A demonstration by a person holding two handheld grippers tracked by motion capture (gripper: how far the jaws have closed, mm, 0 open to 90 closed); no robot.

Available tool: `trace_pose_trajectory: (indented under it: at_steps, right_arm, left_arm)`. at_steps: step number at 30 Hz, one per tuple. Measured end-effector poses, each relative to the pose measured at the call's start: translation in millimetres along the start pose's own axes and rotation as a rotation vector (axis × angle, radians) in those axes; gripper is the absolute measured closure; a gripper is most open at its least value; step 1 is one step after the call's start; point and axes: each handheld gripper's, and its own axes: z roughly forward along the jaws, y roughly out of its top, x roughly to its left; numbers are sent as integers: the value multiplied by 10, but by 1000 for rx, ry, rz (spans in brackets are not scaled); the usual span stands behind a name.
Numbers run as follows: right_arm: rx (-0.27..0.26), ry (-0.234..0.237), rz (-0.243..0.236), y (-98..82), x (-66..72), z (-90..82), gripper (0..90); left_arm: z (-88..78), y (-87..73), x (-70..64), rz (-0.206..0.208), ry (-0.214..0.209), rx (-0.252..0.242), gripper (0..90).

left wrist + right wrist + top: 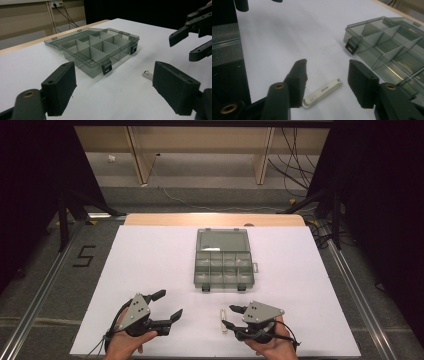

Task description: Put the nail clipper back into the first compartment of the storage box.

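White bench held an open, empty organizer box (223,265) mid-surface. Near the front edge, the right gripper (325,78) straddled a nail clipper (322,93), jaws part-spread, not yet pinching. The left gripper (167,305) waited spread, empty.

The nail clipper's (322,93) printed lettering is too small to read.

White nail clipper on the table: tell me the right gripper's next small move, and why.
Probably close the right gripper onto the slim white nail clipper. The clipper lies flat on the white table between the jaws, which do not yet press it; the open grey compartment box waits nearby.
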Motion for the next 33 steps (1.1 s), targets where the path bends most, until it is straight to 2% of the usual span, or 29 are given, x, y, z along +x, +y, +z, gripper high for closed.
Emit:
trace_pose_trajectory:
  at_steps: [1,2,3,4,5,8,10,12,14,19,26,29,33]
  right_arm:
    - [0,0,0,0,0,0,568]
    - [28,14,-27,1,6,45,647]
    - [28,14,-27,1,6,45,647]
    - [58,21,-42,-6,0,92,710]
    - [58,21,-42,-6,0,92,710]
    - [94,33,-61,-9,-15,145,786]
    - [117,62,-83,-13,-3,197,856]
    - [127,71,-95,-12,10,212,871]
    - [155,99,-136,-11,61,279,900]
    - [196,118,-170,-24,116,360,900]
    - [252,135,-174,-50,160,438,900]
    - [275,145,-203,-69,199,476,900]
    - [293,146,-204,-79,204,480,900]
  left_arm:
    - [2,-1,0,0,0,1,188]
    - [4,-2,-1,0,-1,2,189]
    - [6,-3,-2,-2,-2,2,189]
    - [11,-5,-2,-1,-6,-2,188]
    - [11,-5,-2,-1,-6,-2,189]
    - [11,-5,-2,-2,-6,-2,189]
    - [11,-6,-2,-1,-7,-2,189]
    - [11,-6,-2,-2,-7,-2,189]
    - [11,-7,-3,-2,-7,-1,189]
    - [10,-6,-6,-2,-7,-2,189]
    - [4,-3,-5,1,-3,2,189]
    - [4,-2,-5,1,-2,1,190]
    - [0,-1,-8,-1,-2,1,190]
